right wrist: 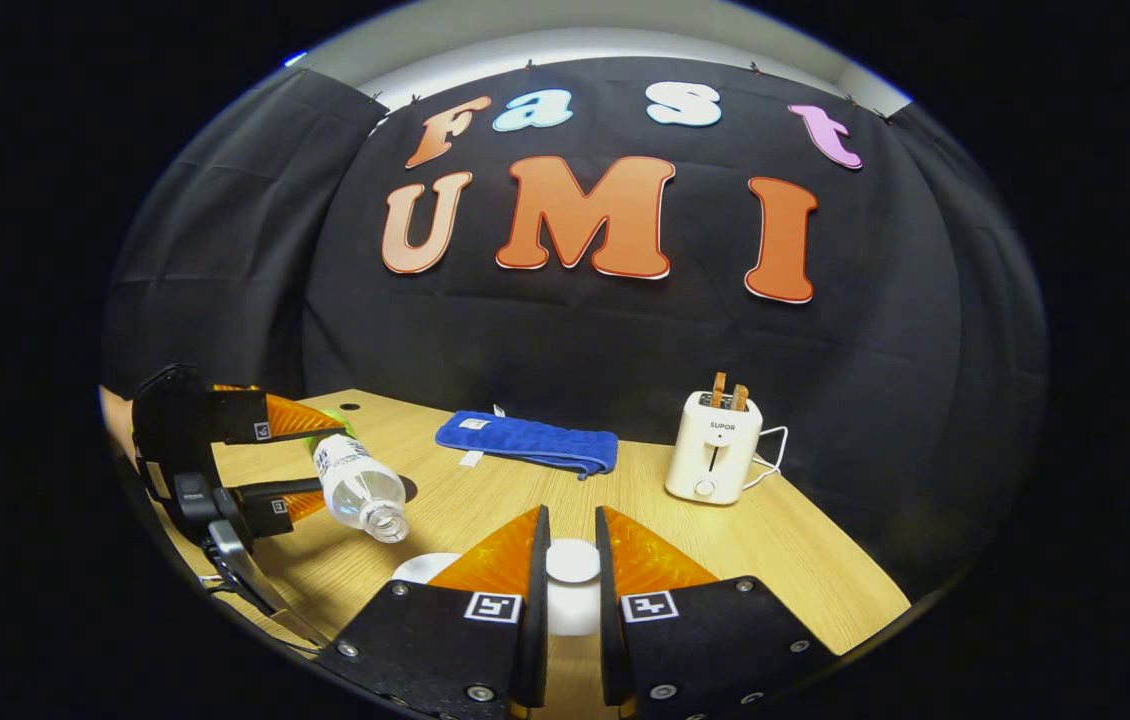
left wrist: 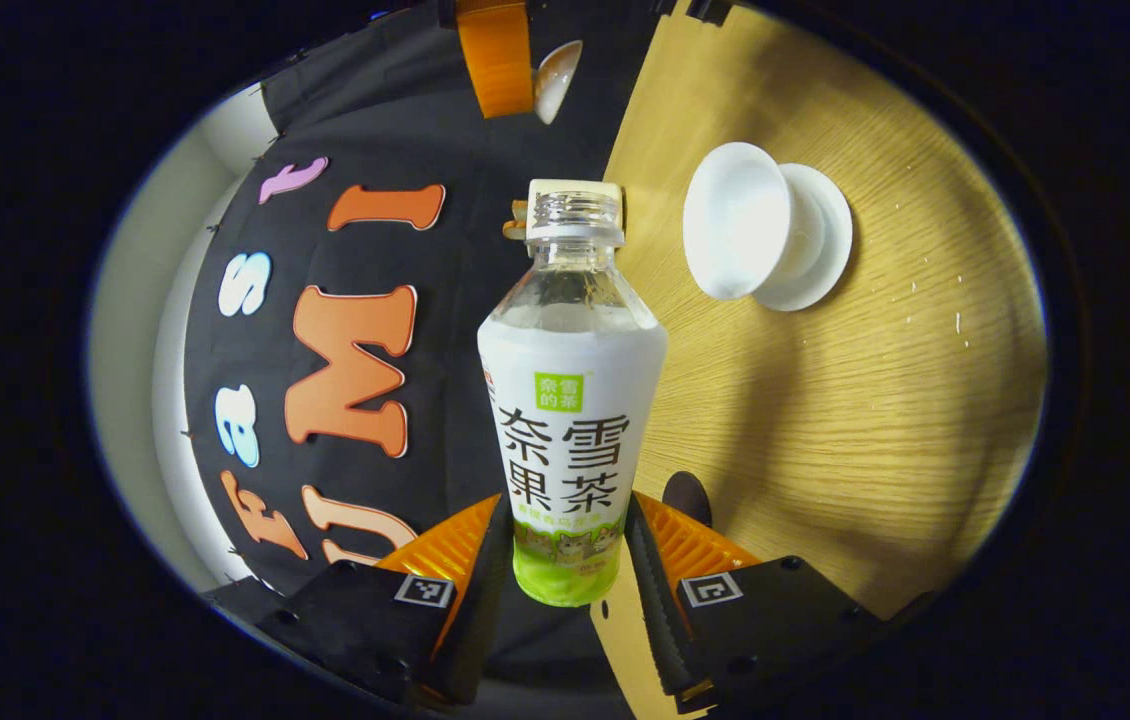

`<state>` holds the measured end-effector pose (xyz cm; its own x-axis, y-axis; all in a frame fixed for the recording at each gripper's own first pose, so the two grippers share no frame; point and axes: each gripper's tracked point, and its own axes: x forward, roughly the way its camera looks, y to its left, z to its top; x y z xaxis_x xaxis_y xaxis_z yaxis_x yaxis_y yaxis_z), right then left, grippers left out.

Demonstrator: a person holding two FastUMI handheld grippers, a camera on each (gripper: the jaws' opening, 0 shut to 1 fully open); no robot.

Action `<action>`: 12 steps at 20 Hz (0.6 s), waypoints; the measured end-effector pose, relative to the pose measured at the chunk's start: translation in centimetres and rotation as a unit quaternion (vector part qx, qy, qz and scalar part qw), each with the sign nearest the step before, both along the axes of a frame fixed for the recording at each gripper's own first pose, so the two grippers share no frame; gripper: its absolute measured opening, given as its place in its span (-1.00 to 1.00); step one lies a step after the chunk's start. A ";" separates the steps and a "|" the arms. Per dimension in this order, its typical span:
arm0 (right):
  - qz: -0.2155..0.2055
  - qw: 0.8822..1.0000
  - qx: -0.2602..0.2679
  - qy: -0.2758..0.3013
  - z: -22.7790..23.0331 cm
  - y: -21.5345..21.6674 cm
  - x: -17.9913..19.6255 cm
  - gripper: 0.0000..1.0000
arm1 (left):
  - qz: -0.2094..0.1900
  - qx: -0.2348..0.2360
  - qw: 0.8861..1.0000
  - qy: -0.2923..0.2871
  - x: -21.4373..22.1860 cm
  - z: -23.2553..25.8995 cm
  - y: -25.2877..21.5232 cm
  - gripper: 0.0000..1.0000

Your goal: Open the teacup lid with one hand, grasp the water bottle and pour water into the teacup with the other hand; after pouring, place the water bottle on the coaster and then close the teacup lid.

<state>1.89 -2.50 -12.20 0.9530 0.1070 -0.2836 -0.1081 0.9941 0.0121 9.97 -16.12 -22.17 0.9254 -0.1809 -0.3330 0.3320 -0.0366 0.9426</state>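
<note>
My left gripper [left wrist: 567,510] is shut on a white-labelled water bottle [left wrist: 570,400] with no cap. In the right gripper view that bottle [right wrist: 357,484] lies tilted, its mouth aimed down toward the white teacup [right wrist: 418,567], which peeks out behind my right fingers. In the left gripper view the teacup [left wrist: 737,222] stands on its white saucer [left wrist: 825,235] on the wooden table, right of the bottle's neck. My right gripper [right wrist: 572,520] is shut on the white lid [right wrist: 572,572], lifted off the cup. A dark round coaster [left wrist: 687,497] lies near the bottle's base.
A folded blue towel [right wrist: 528,441] lies at the back of the table [right wrist: 795,550]. A white toaster [right wrist: 715,460] with two slices in it stands at the back right, its cord trailing behind. The black cloth wall closes the back.
</note>
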 end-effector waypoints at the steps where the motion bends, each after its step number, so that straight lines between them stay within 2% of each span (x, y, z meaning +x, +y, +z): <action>1: -0.001 1.000 -0.003 0.001 -0.1 -0.1 0.0 -0.55 | -0.007 0.016 1.000 -0.005 0.0 0.3 0.2 0.32; 5: -0.001 1.000 -0.001 0.002 -0.1 0.1 0.0 -0.55 | -0.020 0.044 0.999 -0.004 0.5 0.1 0.4 0.32; 6: 0.000 1.000 -0.002 0.002 -0.1 0.1 0.0 -0.55 | -0.021 0.049 0.999 -0.003 0.6 0.1 0.4 0.39; 7: 0.000 1.000 -0.003 0.002 -0.1 0.1 0.0 -0.55 | -0.022 0.056 0.998 -0.004 0.7 0.1 0.5 0.32; 10: -0.001 1.000 -0.010 0.004 -0.2 0.0 -0.1 -0.55 | -0.024 0.072 0.997 -0.005 0.9 -0.2 0.7 0.36; 12: -0.001 1.000 -0.009 0.003 -0.2 0.0 0.0 -0.55 | -0.025 0.081 0.996 -0.001 1.1 -0.6 0.8 0.32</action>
<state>1.87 -2.46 -12.40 0.9515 0.1007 -0.2906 -0.1068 0.9943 -0.0050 11.09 -15.34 -22.78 0.9171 -0.1710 -0.3601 0.3246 -0.2039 0.9236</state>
